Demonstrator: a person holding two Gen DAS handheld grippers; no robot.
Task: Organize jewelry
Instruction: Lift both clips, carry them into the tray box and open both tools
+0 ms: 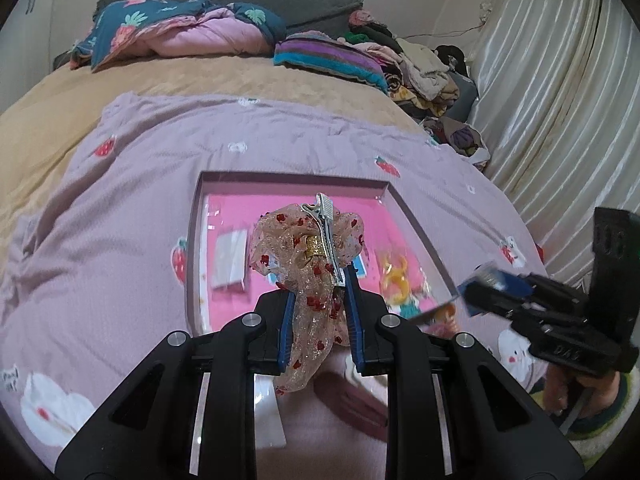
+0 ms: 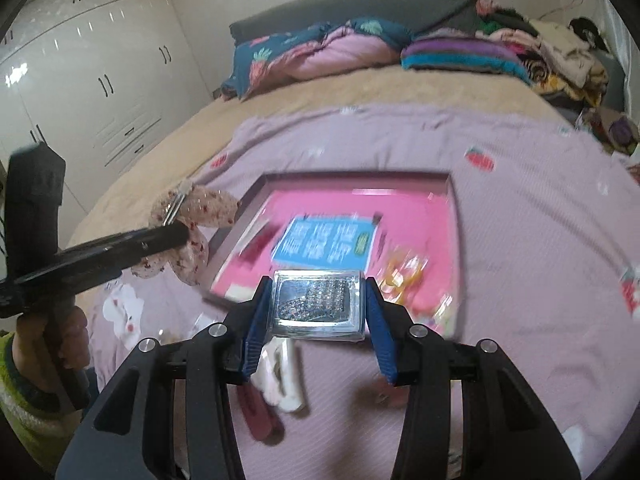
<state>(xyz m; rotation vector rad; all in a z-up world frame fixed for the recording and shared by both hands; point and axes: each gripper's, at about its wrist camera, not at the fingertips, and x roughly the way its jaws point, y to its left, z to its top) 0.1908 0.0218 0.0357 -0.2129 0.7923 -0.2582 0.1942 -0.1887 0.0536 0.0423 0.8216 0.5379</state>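
Observation:
My left gripper [image 1: 320, 276] is shut on a sheer peach bow hair clip [image 1: 308, 248] with red dots and a silver metal clip, held above the near edge of the pink tray [image 1: 192, 240]. The bow clip also shows in the right wrist view [image 2: 192, 208], left of the tray [image 2: 454, 200]. My right gripper [image 2: 318, 284] is shut on a clear packet of sparkly jewelry [image 2: 316, 300], held over the tray's near edge. It also shows in the left wrist view [image 1: 468, 292] at the right. In the tray lie a blue card [image 2: 326, 242] and a yellow-orange hair piece [image 2: 404, 272].
The tray rests on a lilac strawberry-print blanket [image 1: 120, 208] on a bed. A white hair clip [image 2: 282, 376] and a dark pink item [image 2: 256, 412] lie on the blanket under my right gripper. Pillows and piled clothes [image 1: 420, 68] sit at the far end. A wardrobe [image 2: 80, 80] stands left.

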